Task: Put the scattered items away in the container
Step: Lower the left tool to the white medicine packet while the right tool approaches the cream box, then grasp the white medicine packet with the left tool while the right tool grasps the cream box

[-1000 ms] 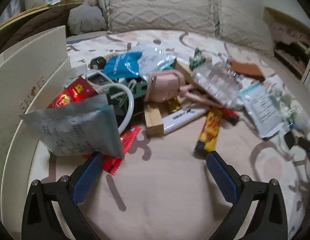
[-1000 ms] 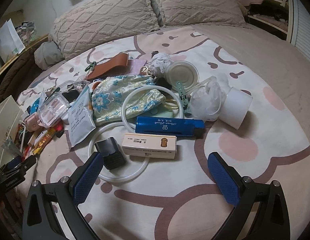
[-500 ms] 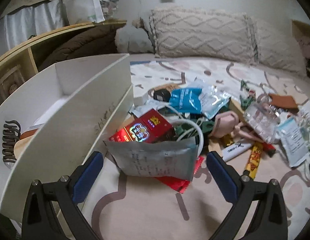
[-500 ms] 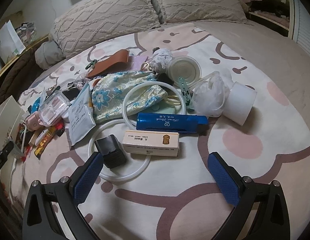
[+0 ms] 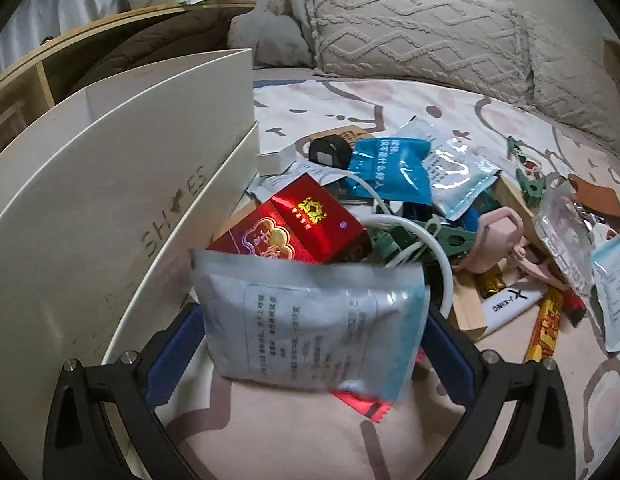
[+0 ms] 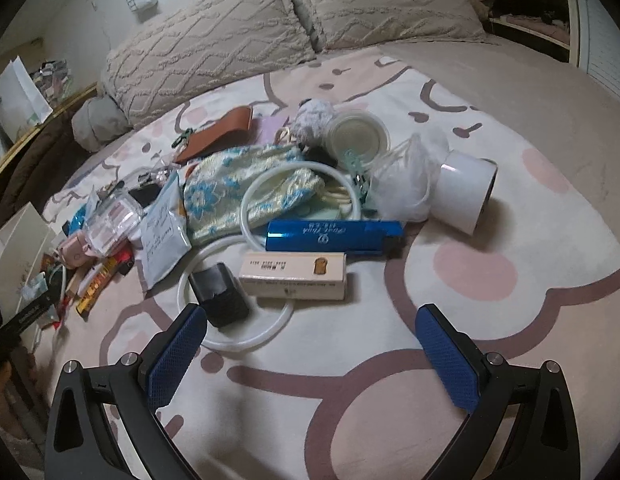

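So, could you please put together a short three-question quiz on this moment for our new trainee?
1. True or false: the right gripper is shut on the blue tube.
2. What lies between the left gripper's fingers? A) a red box B) a grey-blue printed sachet C) a pink clip
3. Fill in: the black block sits inside a white ____.

Key
1. False: it is open and empty, short of the items.
2. B, the grey-blue sachet, beside the white shoebox.
3. Ring.
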Action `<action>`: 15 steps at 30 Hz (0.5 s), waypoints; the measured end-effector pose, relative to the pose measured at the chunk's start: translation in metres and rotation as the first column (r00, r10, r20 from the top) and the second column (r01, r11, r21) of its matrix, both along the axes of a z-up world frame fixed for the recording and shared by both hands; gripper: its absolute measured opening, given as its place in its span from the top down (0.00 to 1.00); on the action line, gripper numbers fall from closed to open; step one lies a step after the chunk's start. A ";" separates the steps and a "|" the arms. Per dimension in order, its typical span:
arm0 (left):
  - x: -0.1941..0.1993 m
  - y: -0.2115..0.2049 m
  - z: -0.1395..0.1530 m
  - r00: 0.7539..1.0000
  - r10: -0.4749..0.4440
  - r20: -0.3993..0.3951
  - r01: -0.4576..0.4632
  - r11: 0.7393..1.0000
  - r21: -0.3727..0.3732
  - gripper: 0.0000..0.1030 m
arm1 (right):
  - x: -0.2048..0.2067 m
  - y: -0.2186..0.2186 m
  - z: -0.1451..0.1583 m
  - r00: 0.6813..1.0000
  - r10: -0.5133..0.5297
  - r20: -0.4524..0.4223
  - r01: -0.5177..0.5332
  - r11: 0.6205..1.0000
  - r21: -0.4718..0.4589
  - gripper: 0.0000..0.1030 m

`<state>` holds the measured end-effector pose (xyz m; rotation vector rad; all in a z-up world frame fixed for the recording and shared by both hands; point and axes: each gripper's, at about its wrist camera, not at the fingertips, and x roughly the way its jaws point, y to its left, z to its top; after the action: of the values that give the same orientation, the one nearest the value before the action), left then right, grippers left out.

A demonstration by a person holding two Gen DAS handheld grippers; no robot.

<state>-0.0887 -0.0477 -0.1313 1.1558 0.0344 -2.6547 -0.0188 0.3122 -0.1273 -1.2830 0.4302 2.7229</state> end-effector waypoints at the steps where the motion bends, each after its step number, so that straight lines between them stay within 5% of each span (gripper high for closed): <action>1: 0.002 0.000 0.001 1.000 -0.010 -0.011 0.010 1.000 0.009 0.02 | -0.001 -0.004 0.001 1.000 0.007 0.001 -0.007 1.000 0.023 0.00; 8: 0.010 0.012 0.009 0.995 -0.077 -0.059 0.077 0.997 -0.007 0.13 | -0.005 -0.029 0.002 0.998 0.056 -0.003 -0.055 0.986 0.157 0.00; 15: 0.016 0.023 0.012 0.986 -0.150 -0.070 0.152 0.988 0.010 0.22 | 0.000 -0.005 0.006 0.998 -0.005 -0.062 0.007 0.999 0.036 0.00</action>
<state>-0.0728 -0.0251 -0.1191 1.1118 -0.0215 -2.8312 -0.0188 0.3070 -0.1209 -1.1894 0.3872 2.7587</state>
